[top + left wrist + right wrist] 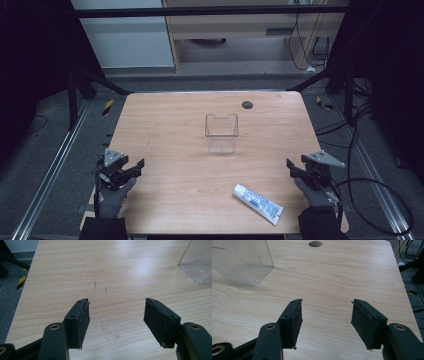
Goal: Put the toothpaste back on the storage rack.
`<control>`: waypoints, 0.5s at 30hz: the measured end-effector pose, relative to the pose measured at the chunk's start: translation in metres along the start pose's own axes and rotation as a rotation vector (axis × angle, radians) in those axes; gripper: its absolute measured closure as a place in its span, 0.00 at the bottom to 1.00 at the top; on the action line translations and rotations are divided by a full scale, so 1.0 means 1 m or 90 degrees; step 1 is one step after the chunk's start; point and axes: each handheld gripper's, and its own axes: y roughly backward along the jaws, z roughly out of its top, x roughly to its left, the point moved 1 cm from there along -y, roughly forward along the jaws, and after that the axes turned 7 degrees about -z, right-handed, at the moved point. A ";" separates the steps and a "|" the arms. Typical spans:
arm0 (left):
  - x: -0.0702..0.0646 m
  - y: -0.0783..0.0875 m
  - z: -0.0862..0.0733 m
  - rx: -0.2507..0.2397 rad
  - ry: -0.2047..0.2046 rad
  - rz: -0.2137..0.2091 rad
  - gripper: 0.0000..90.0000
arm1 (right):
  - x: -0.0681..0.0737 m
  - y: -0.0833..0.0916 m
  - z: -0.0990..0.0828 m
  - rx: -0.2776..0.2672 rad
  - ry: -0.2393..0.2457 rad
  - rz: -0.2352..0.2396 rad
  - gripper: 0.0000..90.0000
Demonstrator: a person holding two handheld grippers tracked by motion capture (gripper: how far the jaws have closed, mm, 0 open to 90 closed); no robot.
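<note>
Since nothing is held yet, we read the coming move from the high view: the toothpaste tube [258, 203] lies flat near the bottom edge of the table [175, 115], right of centre in the frame, with its long axis running from upper left, at what we take to be the cap end, down to the lower right. The right gripper [294, 170] sits at the lower right, near the tube and just up and to the right of its lower end; the left gripper [134, 168] rests at the lower left, well apart from it. So the right hand is the nearer one. The clear plastic container [221, 133] stands upright at the centre of the frame, well apart from both.

Turning to the left gripper view, we see the left gripper [117, 312] with jaws spread wide and nothing between them, low over bare wood, the container [198, 261] at the upper right.

From the right gripper view, the right gripper [326, 312] is likewise wide open and empty, aimed up the table with the container [242, 261] at the upper left, so it points away from the tube.
</note>
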 end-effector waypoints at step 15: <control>-0.007 -0.006 -0.003 0.023 -0.019 -0.003 0.50 | 0.034 0.017 0.006 0.008 0.061 0.108 0.77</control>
